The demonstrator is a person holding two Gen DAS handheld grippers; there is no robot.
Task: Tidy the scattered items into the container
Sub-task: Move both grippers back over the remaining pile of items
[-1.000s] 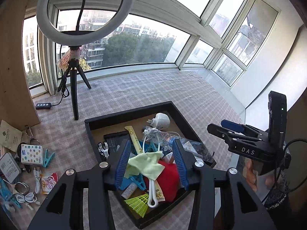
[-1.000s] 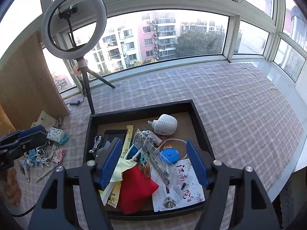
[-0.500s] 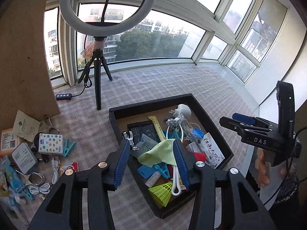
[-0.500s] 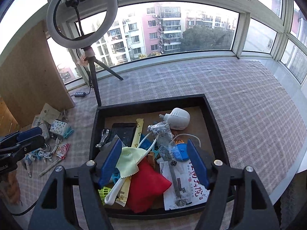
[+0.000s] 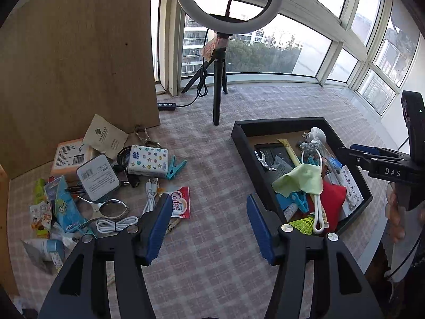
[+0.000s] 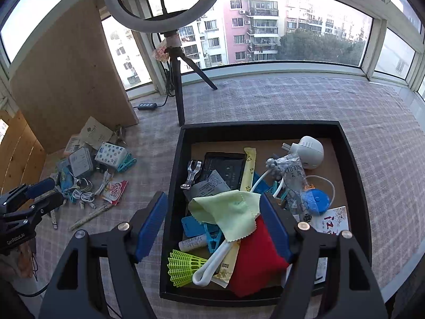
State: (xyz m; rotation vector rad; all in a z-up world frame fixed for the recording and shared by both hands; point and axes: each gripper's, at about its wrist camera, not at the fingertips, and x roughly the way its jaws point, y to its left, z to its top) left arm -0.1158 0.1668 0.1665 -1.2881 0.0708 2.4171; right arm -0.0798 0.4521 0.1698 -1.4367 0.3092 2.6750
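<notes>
The black tray [image 6: 265, 129] holds several items: a light green cloth [image 6: 228, 212], a red pouch [image 6: 255, 260], a white plug [image 6: 309, 151] and a yellow-green shuttlecock [image 6: 183, 267]. It also shows at the right of the left wrist view [image 5: 276, 125]. Scattered items lie on the checked cloth at the left: a Coffee sachet [image 5: 180, 205], a white cable [image 5: 117, 223], a star-print tissue pack [image 5: 147, 160] and a grey tin [image 5: 97, 176]. My left gripper [image 5: 208, 227] is open and empty over bare cloth between pile and tray. My right gripper [image 6: 212, 228] is open and empty above the tray's left part.
A ring light on a tripod [image 5: 219, 87] stands behind the tray, its cable running to a switch [image 5: 166, 105]. A wooden board [image 5: 77, 61] leans behind the pile. The table edge runs along the right, by the windows.
My left gripper has swung left, away from the tray, toward the scattered pile. My right gripper has shifted a little left over the tray. Both stay open.
</notes>
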